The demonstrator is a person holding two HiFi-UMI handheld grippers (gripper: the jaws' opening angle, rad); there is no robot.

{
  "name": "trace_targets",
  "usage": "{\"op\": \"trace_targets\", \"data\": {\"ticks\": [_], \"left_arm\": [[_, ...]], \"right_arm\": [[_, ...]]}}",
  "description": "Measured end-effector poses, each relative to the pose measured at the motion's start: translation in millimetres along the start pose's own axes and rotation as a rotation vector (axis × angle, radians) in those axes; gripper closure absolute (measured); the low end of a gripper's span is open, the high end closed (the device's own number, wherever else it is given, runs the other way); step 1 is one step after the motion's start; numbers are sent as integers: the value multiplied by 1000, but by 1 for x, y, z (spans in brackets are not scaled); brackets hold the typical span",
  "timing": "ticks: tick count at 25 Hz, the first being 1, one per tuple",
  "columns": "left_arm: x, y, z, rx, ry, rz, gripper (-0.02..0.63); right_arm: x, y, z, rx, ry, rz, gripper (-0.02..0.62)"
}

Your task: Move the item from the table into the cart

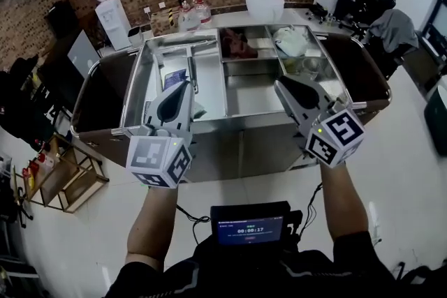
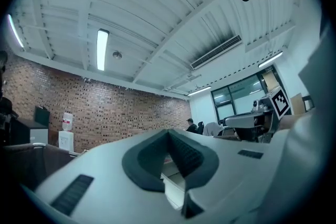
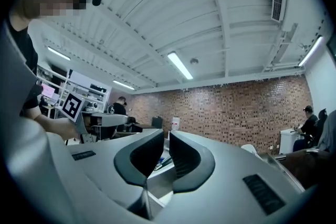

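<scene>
Left tool (image 1: 183, 86) pressed together, empty. Right tool (image 1: 283, 84) all but together, nothing pinched. Just ahead of both: stainless cart (image 1: 237, 123), smooth boxy bins. T-shaped metal scraper (image 1: 190, 66) ahead of left tool; dark red lump (image 1: 239, 45) and crumpled white bag (image 1: 290, 42) beyond right. Drop looks done. No desk item visible, remainder unclear.

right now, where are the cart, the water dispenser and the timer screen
cart (image 1: 253, 95), head view, bare floor of its middle compartment
water dispenser (image 1: 113, 19), head view, white body under the bottle
timer screen (image 1: 250, 228), head view, middle of the lit display
</scene>
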State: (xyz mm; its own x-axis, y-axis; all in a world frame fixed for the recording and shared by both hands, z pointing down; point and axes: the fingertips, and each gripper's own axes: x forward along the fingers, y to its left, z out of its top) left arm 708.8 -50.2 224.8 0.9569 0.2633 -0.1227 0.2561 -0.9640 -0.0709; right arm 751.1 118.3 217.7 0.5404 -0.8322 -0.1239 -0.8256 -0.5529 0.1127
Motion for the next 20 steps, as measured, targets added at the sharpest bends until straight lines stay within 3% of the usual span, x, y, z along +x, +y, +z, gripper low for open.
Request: {"op": "trace_targets", "data": {"ticks": [4, 7, 11, 20], "left_arm": [[-19, -22, -24, -40, 37, 24, 603], [-35, -36, -27, -58, 9, 32, 603], [-47, -57, -42, -95, 12, -6, 603], [-49, -66, -60, -85, 62, -31, 603]], "right_arm": [[-35, 5, -4, 2, -11, -23, 592], [-56, 12, -9, 36, -33, -24, 592], [-76, 14, -27, 103, -15, -51, 592], [-91, 14, -51, 146, 18, -75, 592]]}}
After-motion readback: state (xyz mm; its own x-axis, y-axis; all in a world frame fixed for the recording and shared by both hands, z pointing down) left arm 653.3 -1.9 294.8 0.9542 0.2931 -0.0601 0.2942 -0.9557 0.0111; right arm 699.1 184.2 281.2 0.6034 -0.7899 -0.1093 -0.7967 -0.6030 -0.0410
